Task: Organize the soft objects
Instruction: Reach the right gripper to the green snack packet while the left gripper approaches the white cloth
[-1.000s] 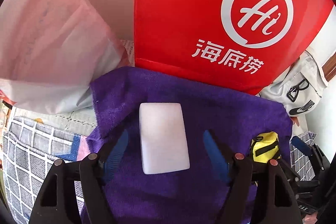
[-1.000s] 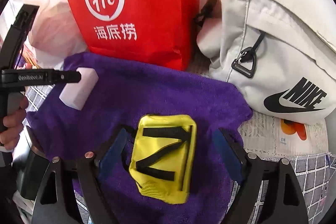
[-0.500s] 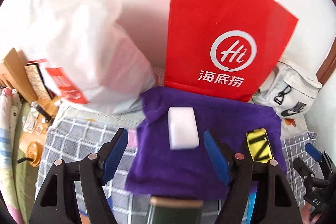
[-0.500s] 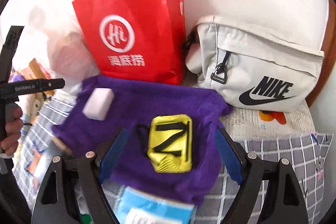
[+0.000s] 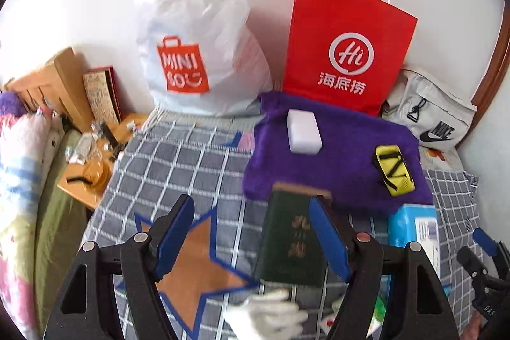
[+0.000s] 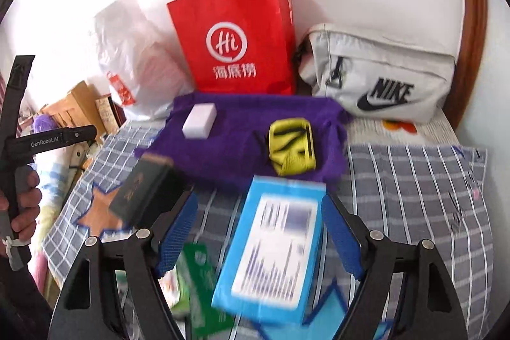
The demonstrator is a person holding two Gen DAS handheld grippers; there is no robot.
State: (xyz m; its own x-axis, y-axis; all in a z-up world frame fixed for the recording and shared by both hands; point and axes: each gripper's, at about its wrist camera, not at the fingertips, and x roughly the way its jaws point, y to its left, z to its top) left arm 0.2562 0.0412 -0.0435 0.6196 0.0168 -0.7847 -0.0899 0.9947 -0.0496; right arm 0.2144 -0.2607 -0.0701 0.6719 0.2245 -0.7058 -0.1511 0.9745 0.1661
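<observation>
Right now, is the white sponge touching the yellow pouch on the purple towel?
Apart. The right wrist view shows bare purple towel between the white sponge and yellow pouch.

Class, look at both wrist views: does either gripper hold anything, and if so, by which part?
Nothing is held. The left gripper and right gripper are both open, fingers apart and empty.

Across the back of the bed, a white plastic bag [image 5: 197, 53], a red paper bag [image 5: 347, 50] and a grey Nike bag [image 5: 433, 120] stand against the wall, closing off the upper part of the frame. The purple towel [image 5: 344, 155] in front carries a white sponge [image 5: 303, 131] and a yellow pouch [image 5: 394, 170], with bare towel between them. A dark green book [image 5: 291, 244] and a blue box [image 6: 274, 254] block the lower centre. The checked bedspread [image 5: 178, 161] lies bare at centre left.
</observation>
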